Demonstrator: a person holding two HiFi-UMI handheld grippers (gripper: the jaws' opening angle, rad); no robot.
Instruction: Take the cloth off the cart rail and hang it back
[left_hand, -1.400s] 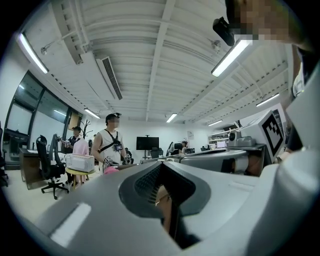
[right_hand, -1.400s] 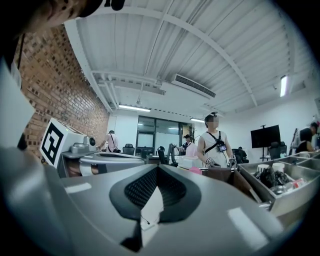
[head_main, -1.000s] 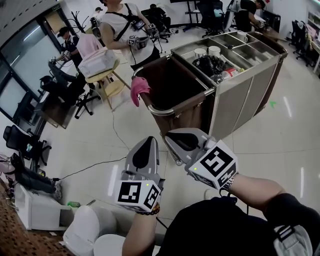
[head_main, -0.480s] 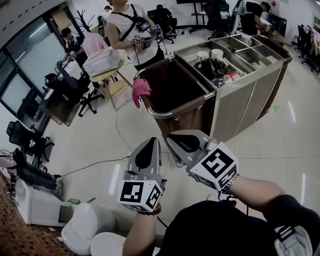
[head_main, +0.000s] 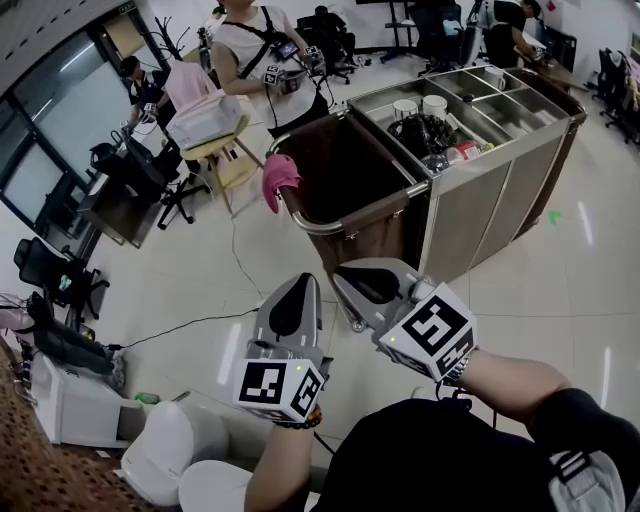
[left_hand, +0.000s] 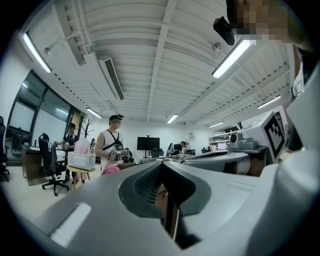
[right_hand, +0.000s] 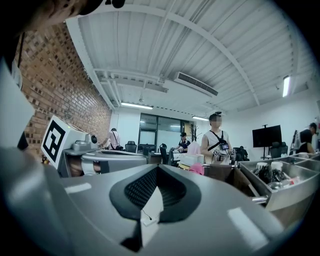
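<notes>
A pink cloth hangs over the left end of the curved steel rail of a service cart. The rail rims the cart's brown bag. Both grippers are held close to my body, well short of the cart. My left gripper is shut and empty, and points toward the cloth. My right gripper beside it is also shut with nothing in it. Past the shut jaws, the cloth shows small in the left gripper view, and the same cloth shows in the right gripper view.
A person in a white top stands just behind the cart holding grippers. A stool with a box is to the cart's left. The cart's steel trays hold cups and clutter. A cable crosses the floor; white bins sit at lower left.
The head view has shifted slightly; the person behind the cart shifted a little. Both grippers stay where they were, shut, and the cloth has not moved.
</notes>
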